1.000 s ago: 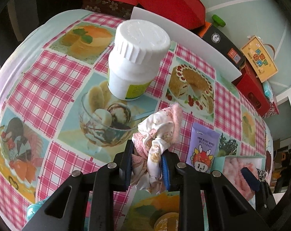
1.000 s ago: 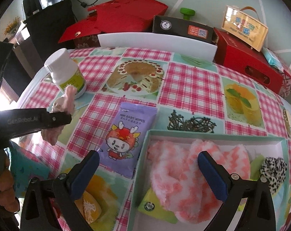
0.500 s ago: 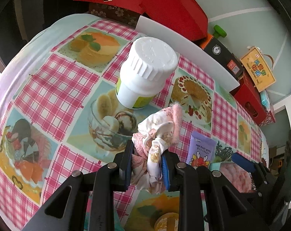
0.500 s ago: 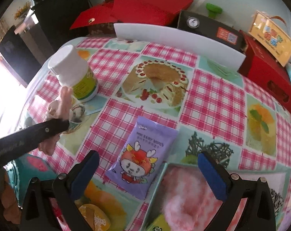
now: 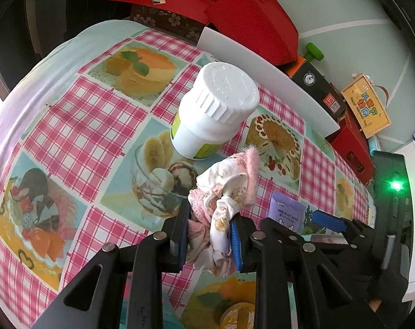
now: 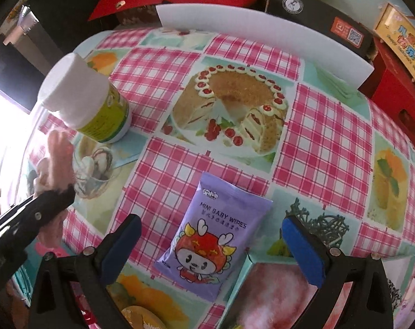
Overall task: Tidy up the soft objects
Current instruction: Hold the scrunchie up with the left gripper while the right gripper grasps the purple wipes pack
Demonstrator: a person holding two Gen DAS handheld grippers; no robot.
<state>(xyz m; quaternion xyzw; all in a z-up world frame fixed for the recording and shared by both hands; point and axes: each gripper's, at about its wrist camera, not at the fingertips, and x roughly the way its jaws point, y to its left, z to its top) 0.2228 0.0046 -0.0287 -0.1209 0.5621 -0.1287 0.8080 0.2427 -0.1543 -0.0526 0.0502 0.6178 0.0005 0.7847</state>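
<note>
the scrunchie [image 5: 221, 205], a crumpled bundle of cream printed cloth, pink lace and a fuzzy pink edge, is clamped between the blue-padded fingers of the left tongs [image 5: 208, 235], held above the surface [image 5: 78, 120] with its fuzzy end pointing toward the white bottle [image 5: 212, 112]. in the right wrist view the same bundle [image 6: 58, 161] shows at the left edge, sticking up from the dark finger of the left tongs, just in front of the bottle [image 6: 89, 104].

the bottle stands upright on the checked cloth, white ribbed cap on top and a yellow-green label around its body, next to the printed ice-cream sundae.

the right tongs [image 6: 210, 249] are spread wide apart and hold nothing; between their blue pads lies a purple packet of mini baby wipes [image 6: 212, 244], flat on the surface. just right of the packet is the corner of a pale green box [image 6: 241, 277] with a fluffy pink-and-white soft thing [image 6: 270, 293] inside it.

a white board [image 6: 262, 33] stands on edge along the far side of the surface. behind it sit red boxes [image 5: 234, 8] and a black box [image 6: 317, 19], and a yellow gift bag [image 5: 366, 109] is to the right.
</note>
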